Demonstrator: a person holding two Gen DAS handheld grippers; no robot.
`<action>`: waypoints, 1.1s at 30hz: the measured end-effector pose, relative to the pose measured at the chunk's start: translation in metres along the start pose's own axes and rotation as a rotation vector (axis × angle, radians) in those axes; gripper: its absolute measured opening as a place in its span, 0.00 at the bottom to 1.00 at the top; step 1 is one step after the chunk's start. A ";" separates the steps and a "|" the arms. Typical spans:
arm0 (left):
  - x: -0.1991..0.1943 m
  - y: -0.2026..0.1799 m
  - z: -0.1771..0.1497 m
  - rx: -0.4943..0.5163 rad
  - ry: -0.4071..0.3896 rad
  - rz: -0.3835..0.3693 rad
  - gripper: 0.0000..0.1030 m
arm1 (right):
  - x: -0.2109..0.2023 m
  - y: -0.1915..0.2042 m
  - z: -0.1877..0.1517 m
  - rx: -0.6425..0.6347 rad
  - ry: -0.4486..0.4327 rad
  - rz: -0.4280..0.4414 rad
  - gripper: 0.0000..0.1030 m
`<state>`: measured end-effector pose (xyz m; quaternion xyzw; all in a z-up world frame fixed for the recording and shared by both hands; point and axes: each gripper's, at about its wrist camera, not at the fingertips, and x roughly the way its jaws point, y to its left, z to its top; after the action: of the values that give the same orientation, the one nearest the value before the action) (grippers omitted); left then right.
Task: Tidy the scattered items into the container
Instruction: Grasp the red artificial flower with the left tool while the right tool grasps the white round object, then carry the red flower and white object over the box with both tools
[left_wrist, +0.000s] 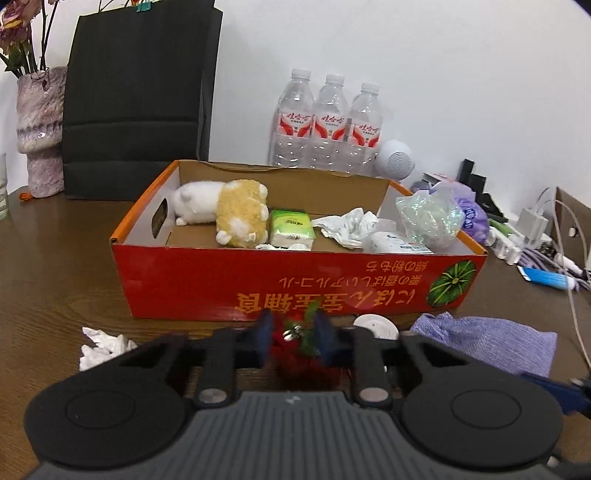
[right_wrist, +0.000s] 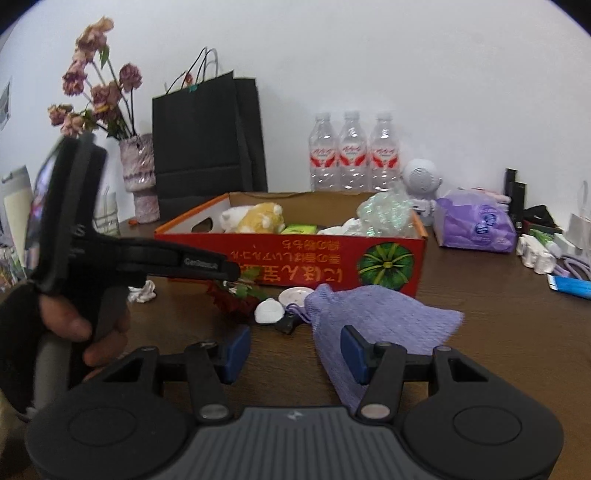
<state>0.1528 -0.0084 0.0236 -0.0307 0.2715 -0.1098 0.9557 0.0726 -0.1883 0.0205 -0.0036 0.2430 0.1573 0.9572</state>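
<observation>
A red cardboard box (left_wrist: 207, 288) stands in the middle of the brown table and holds a plush toy (left_wrist: 236, 212), a green tissue pack (left_wrist: 291, 227) and crumpled paper. Just in front of it, my left gripper (left_wrist: 294, 338) is shut on a red fuzzy flower ornament (left_wrist: 295, 334) with green leaves. In the right wrist view a hand holds that gripper (right_wrist: 232, 273) over the ornament (right_wrist: 236, 299). My right gripper (right_wrist: 295, 352) is open; its right pad lies over the edge of a purple mesh pouch (right_wrist: 376, 321), while its left pad touches nothing.
On the table by the box lie a crumpled tissue (left_wrist: 103, 345), a white disc (right_wrist: 295, 295) and a small white lump (right_wrist: 269, 312). Behind stand three water bottles (left_wrist: 328, 125), a black paper bag (left_wrist: 140, 96) and a flower vase (left_wrist: 38, 129). Cables and clutter (left_wrist: 532, 236) fill the right side.
</observation>
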 end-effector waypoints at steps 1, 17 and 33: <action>-0.004 0.001 -0.001 0.013 -0.003 0.006 0.16 | 0.007 0.003 0.002 -0.012 0.005 0.007 0.51; -0.059 0.029 -0.019 0.001 -0.052 0.042 0.14 | 0.100 0.027 0.024 -0.050 0.154 -0.010 0.25; -0.100 0.009 -0.058 0.121 -0.005 0.064 0.39 | -0.007 0.024 0.003 0.022 0.047 0.019 0.25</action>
<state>0.0416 0.0228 0.0247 0.0355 0.2628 -0.0955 0.9595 0.0610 -0.1674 0.0285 0.0054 0.2673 0.1636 0.9496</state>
